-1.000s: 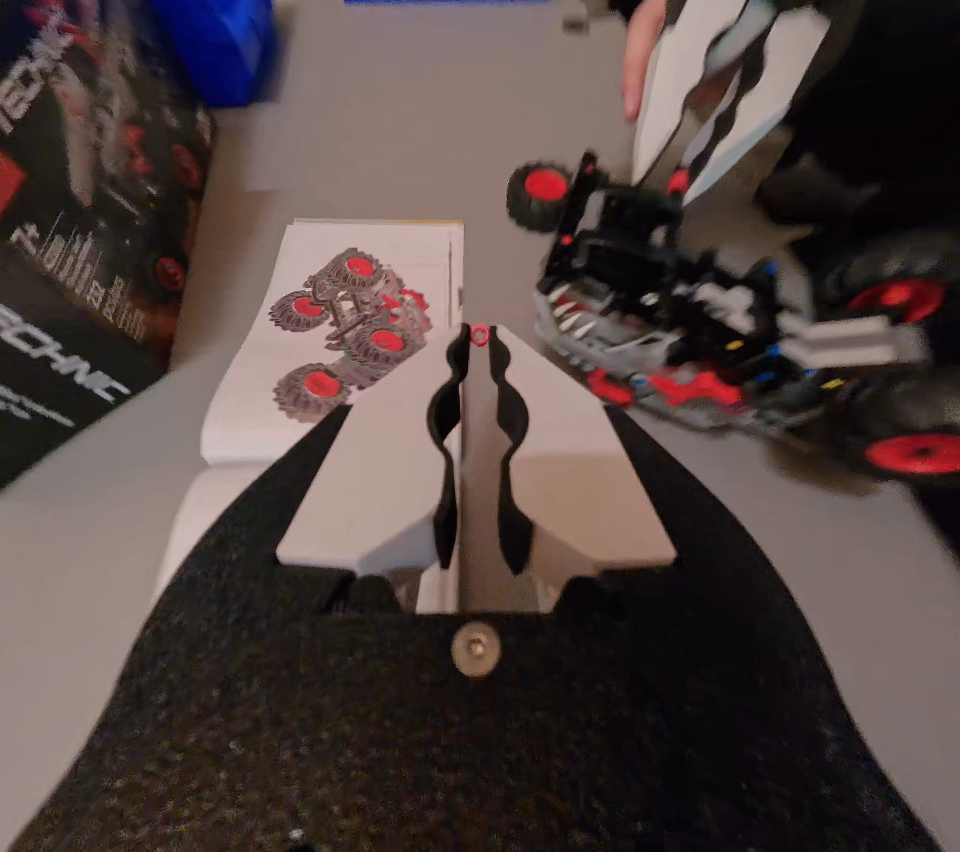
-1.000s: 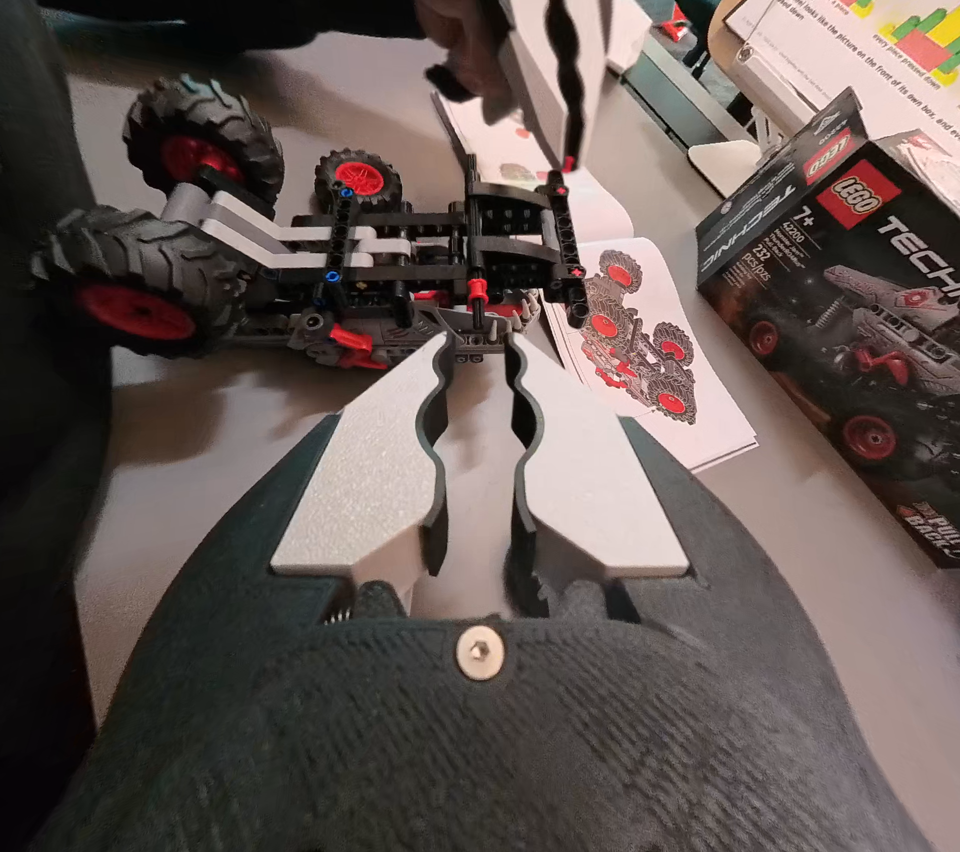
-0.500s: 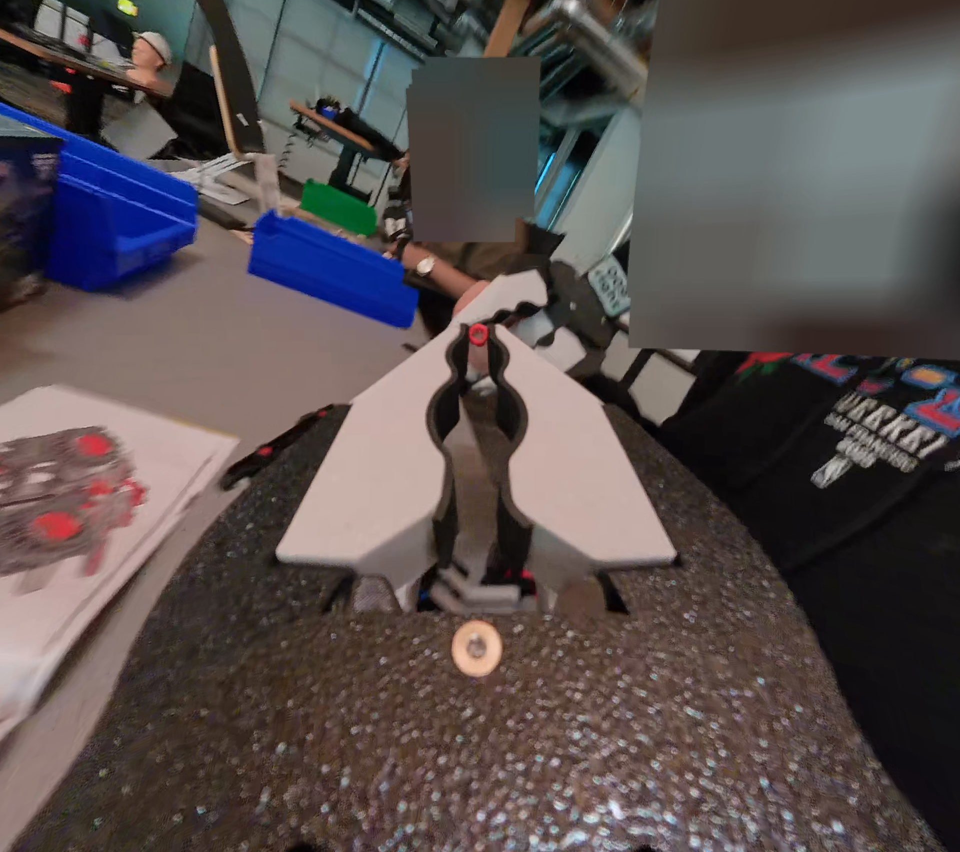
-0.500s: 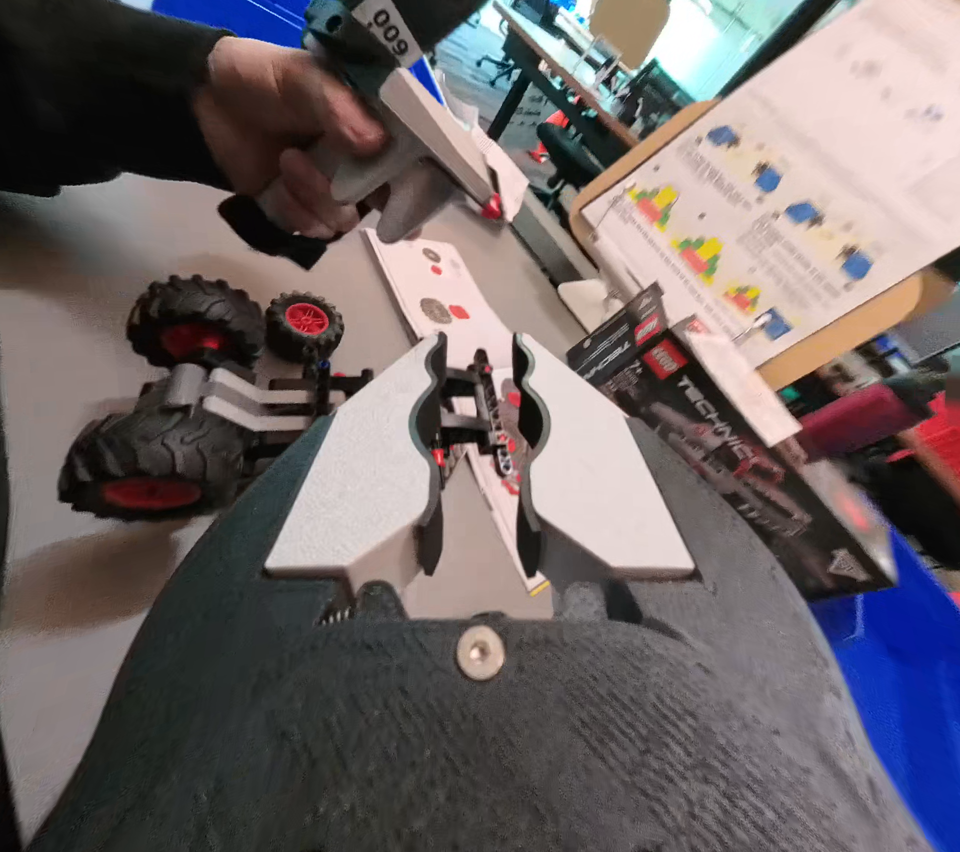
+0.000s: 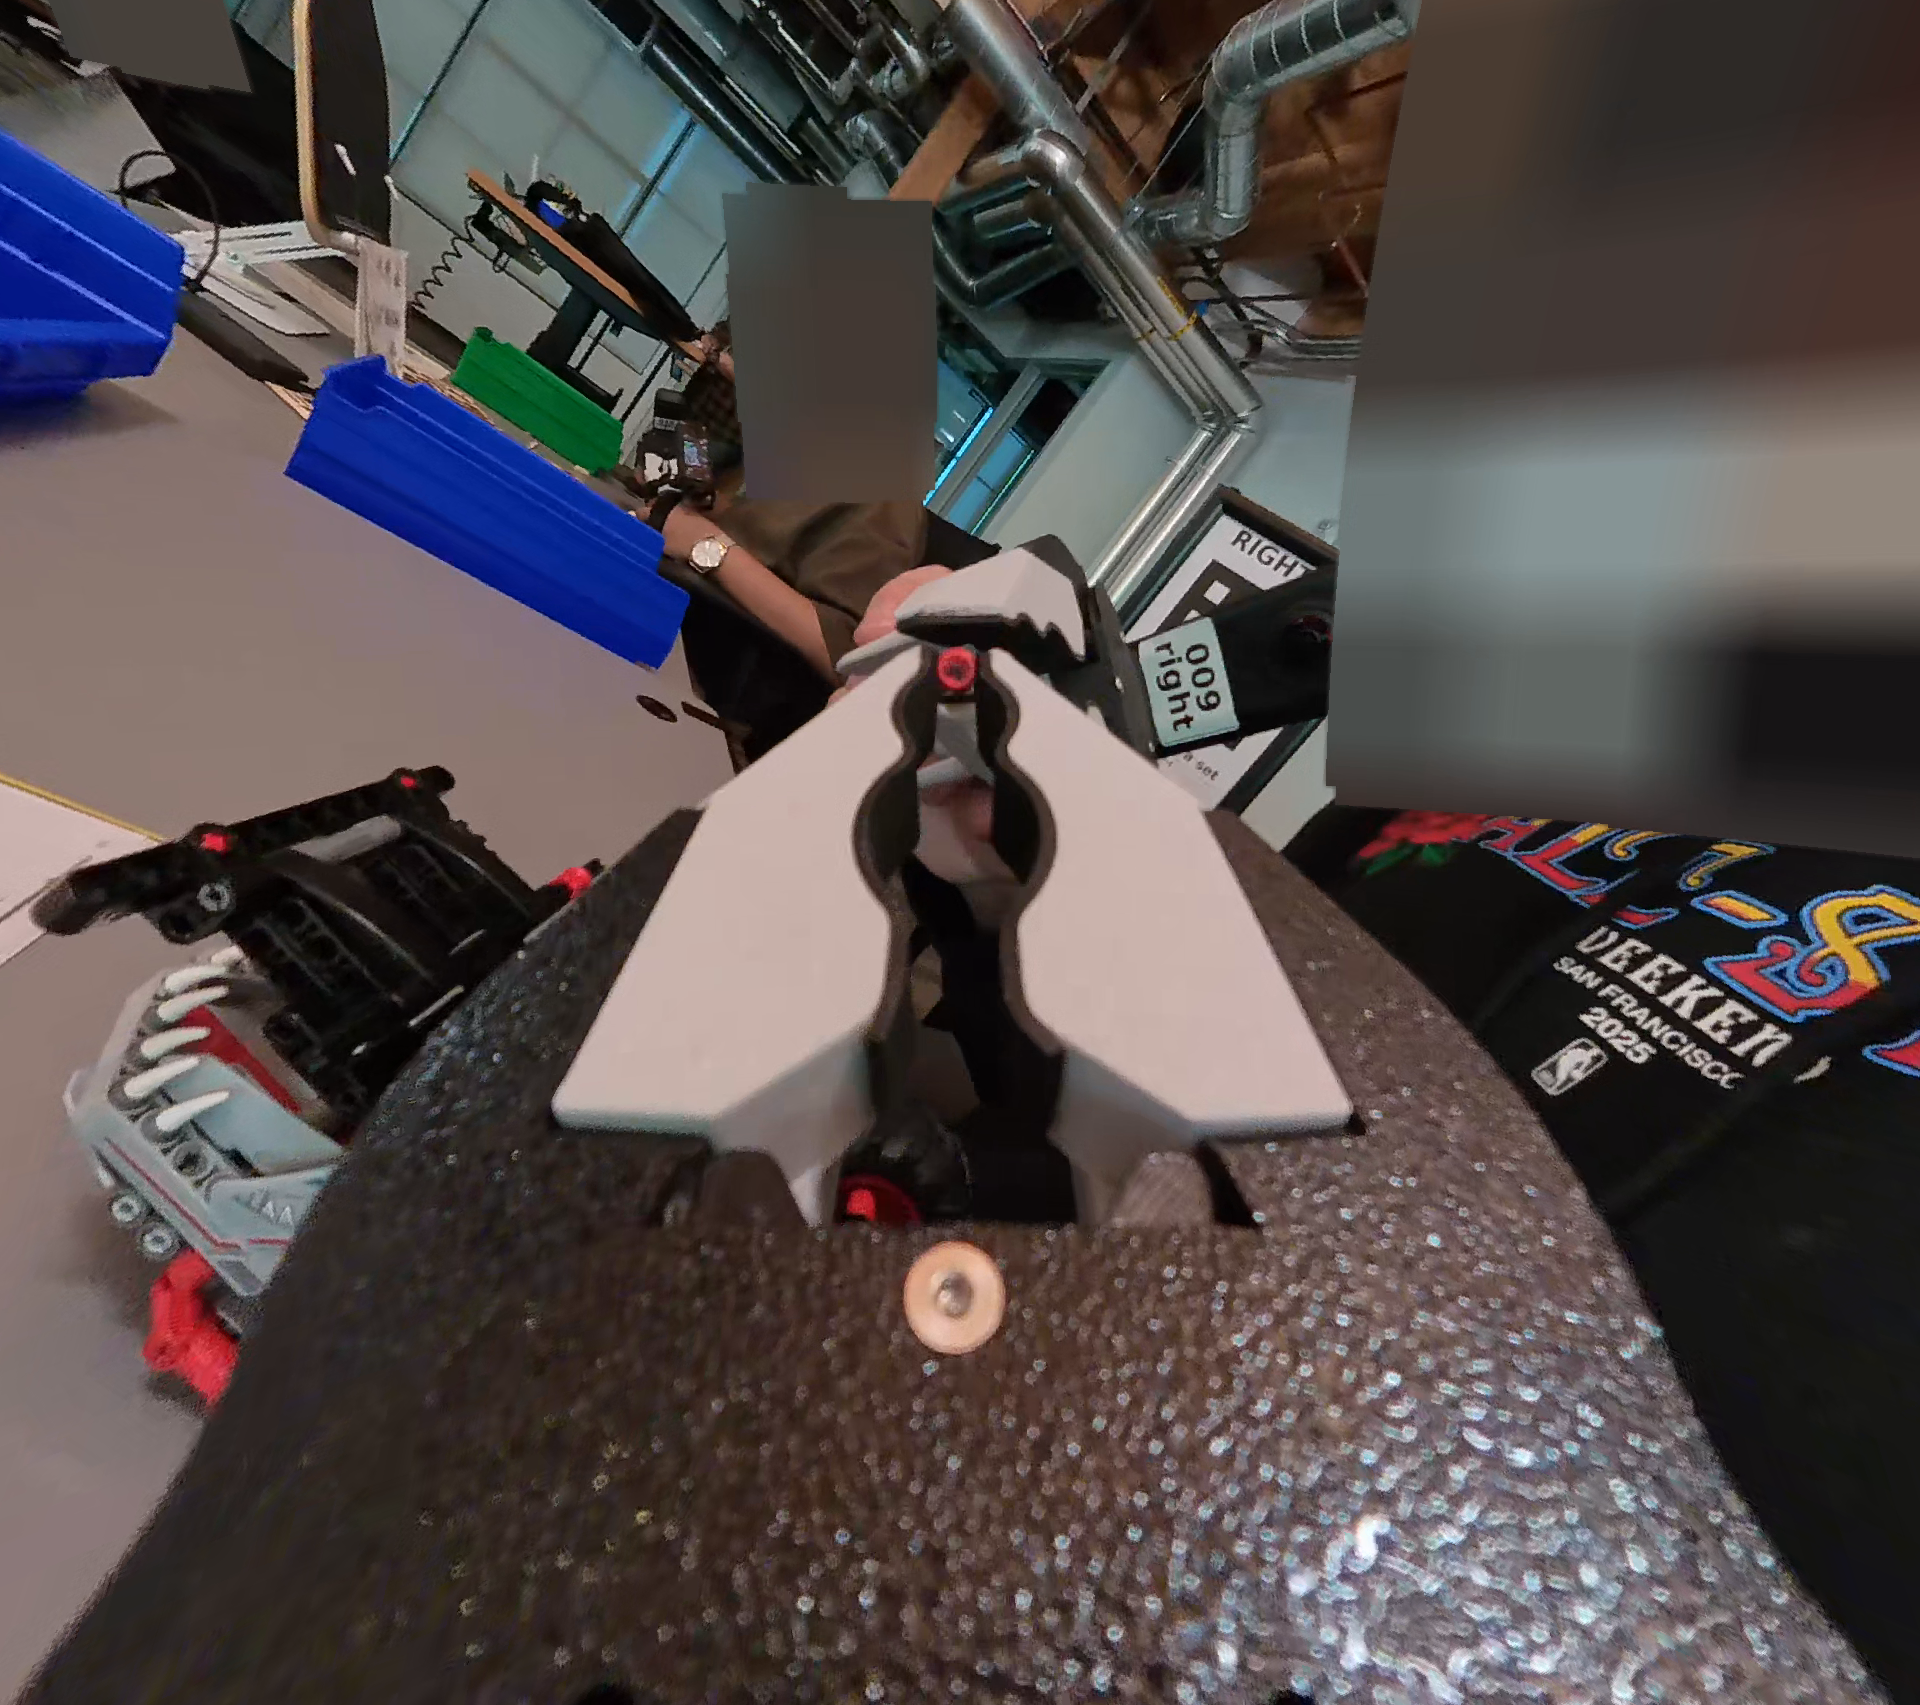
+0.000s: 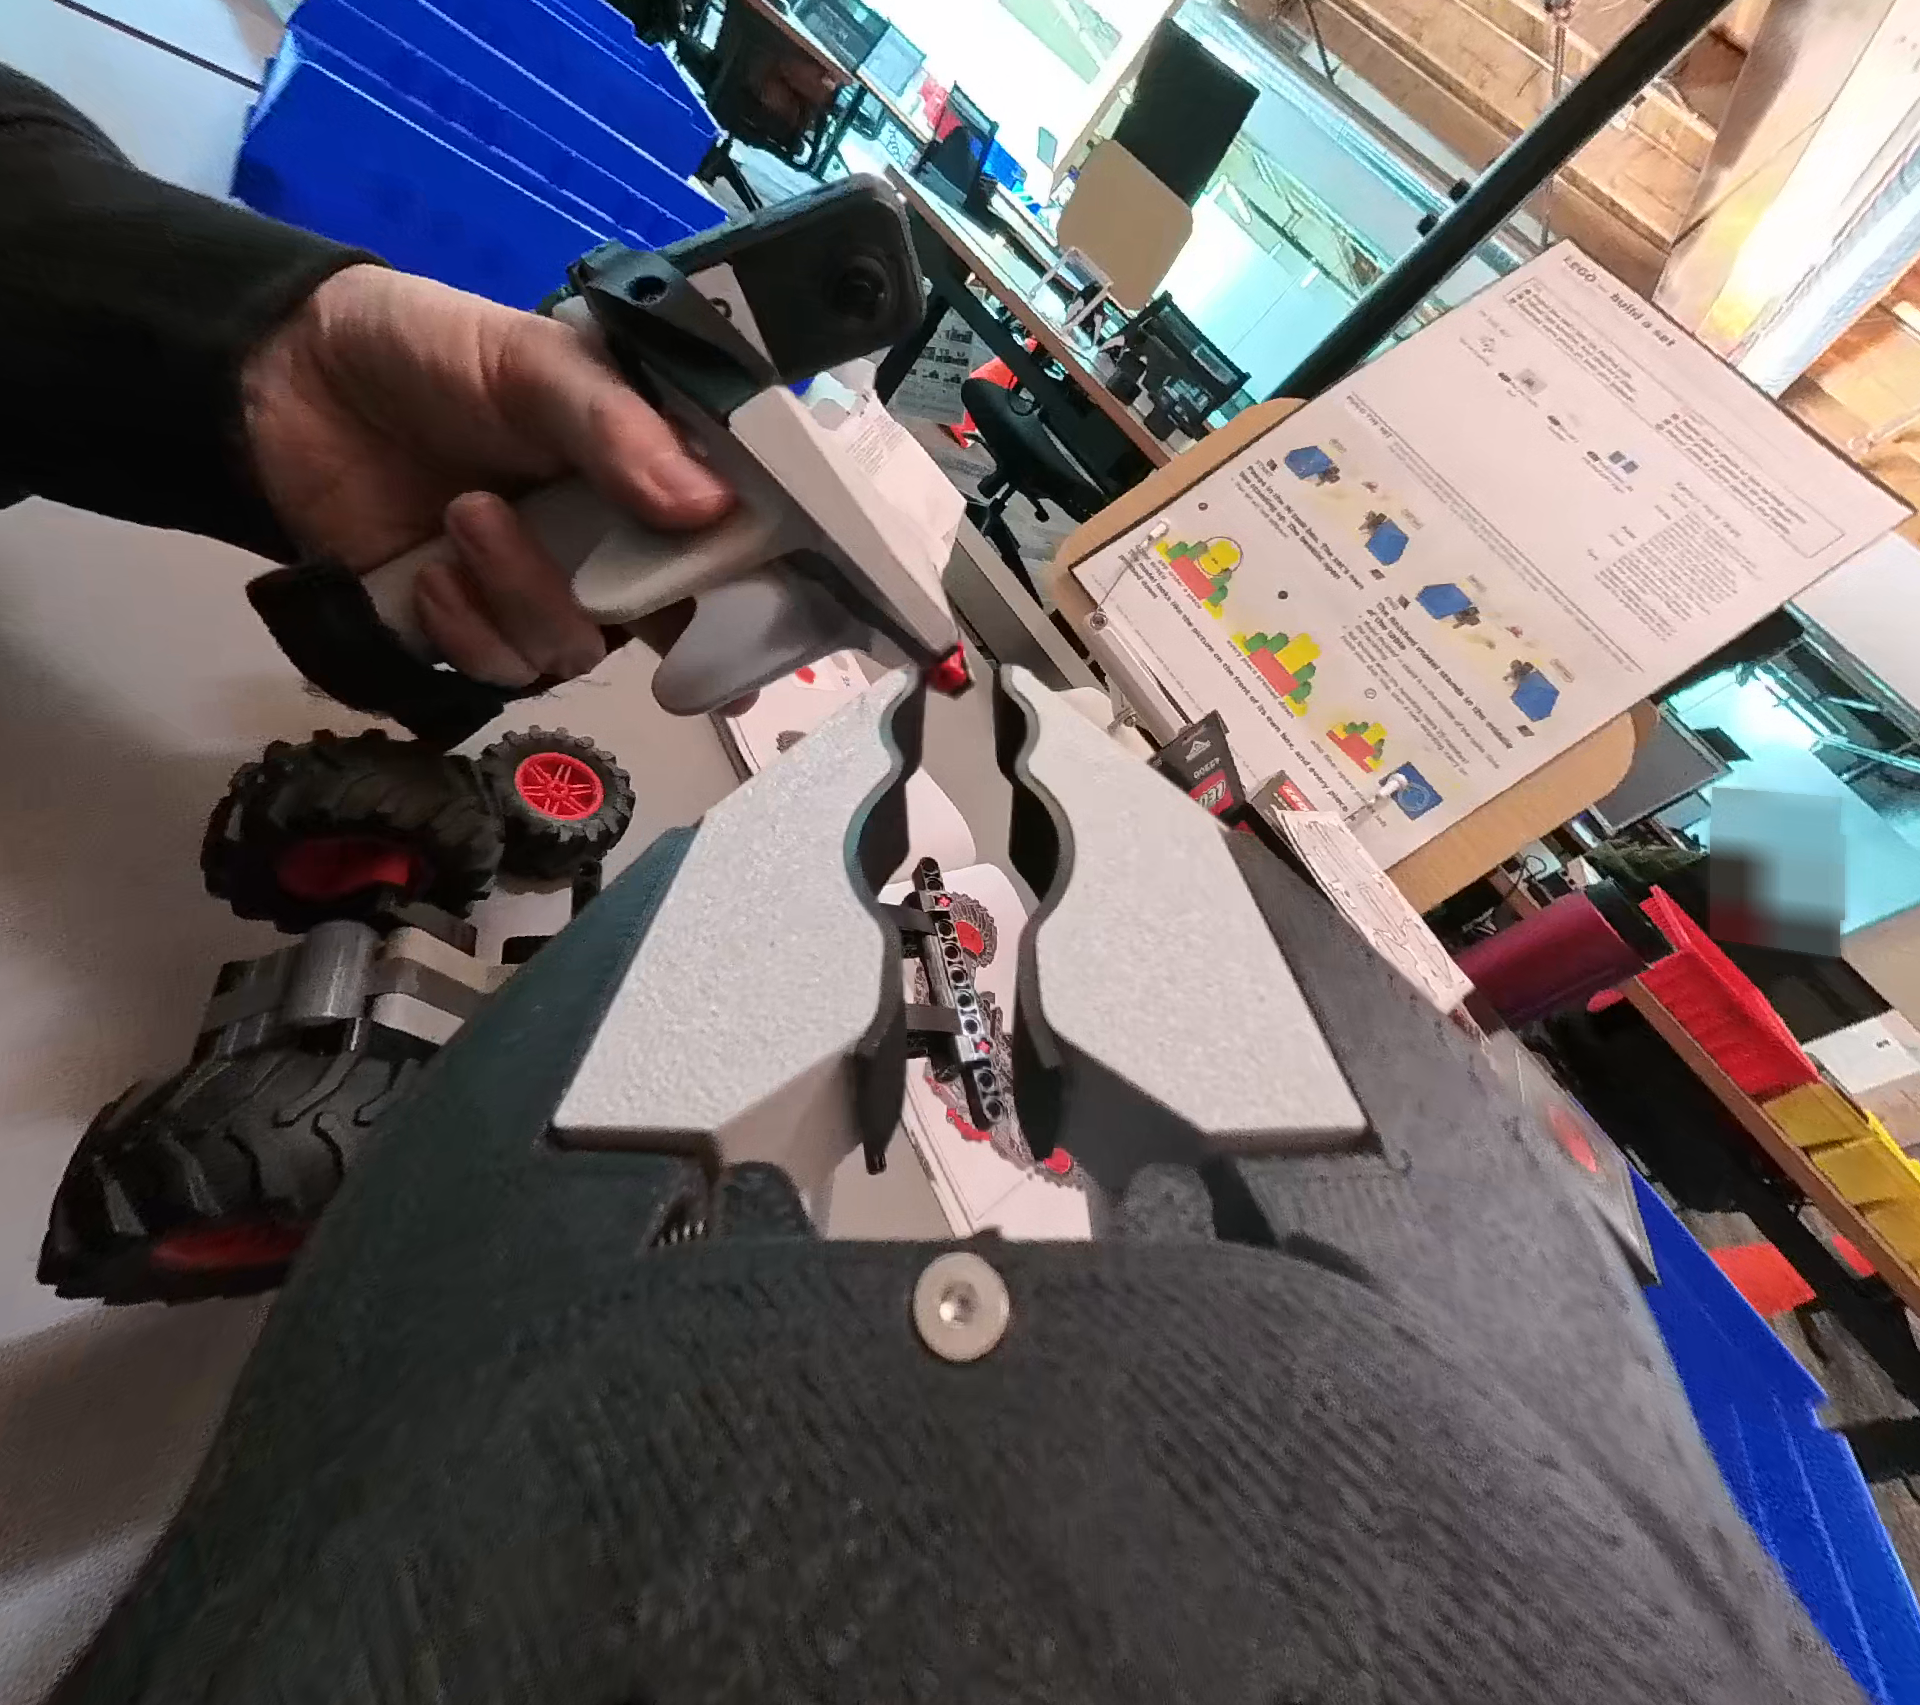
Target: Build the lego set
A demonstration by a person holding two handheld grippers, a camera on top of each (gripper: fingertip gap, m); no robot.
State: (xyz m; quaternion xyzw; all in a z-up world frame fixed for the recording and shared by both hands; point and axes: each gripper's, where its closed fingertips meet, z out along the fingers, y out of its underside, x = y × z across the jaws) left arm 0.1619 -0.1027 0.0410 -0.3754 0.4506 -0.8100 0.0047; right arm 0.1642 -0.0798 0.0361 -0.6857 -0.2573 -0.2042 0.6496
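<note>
Above the table, left gripper [image 5: 954,668] pinches a tiny, light, slippery red pin [image 5: 954,668] by its middle; right gripper [image 6: 958,689] gapes empty, ready to take its free end.

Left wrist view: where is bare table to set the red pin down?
Bare grey table lies between the blue bin and the lego truck. Crowded around the truck and booklet. The left hand-held gripper grips the red pin.
</note>
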